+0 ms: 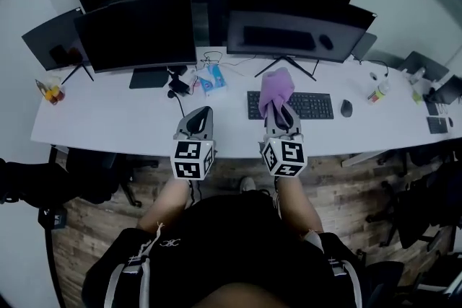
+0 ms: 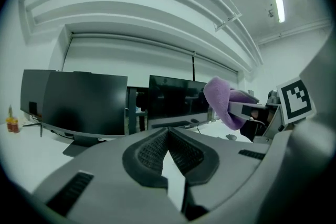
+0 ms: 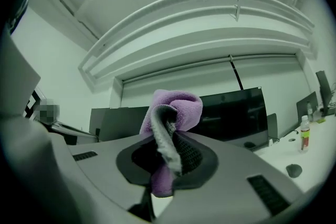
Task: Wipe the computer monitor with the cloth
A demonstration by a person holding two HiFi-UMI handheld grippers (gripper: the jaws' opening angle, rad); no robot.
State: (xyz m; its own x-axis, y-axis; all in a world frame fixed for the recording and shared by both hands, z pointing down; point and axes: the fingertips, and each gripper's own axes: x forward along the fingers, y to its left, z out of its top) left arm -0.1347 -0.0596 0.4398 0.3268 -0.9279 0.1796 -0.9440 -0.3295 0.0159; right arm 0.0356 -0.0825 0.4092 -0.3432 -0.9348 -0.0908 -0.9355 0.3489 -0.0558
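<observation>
monitor progress: wipe not started by our read; left monitor (image 1: 137, 32) and right monitor (image 1: 296, 29) stand side by side at the back of the desk (image 1: 130, 122), and nothing touches either screen
left to do: we'd say everything, i.e. lift the cloth to a screen, press, sweep across
small bottles (image 1: 50, 91): far left end of the desk, yellow-orange; we can't tell how full
left gripper (image 1: 200, 117): pads pressed together with nothing between them (image 2: 168, 131), held over the desk's near edge
right gripper (image 1: 279, 113): clamped on the cloth (image 3: 170, 144), just in front of the keyboard (image 1: 314, 106)
cloth (image 1: 274, 89): purple, bunched, sticking up out of the right jaws (image 3: 181, 105), pointed toward the right monitor but well short of it; we also see it from the left gripper view (image 2: 220, 99)
bottle (image 1: 380, 89): right part of the desk, upright, capped (image 3: 303, 139); contents too small to tell
</observation>
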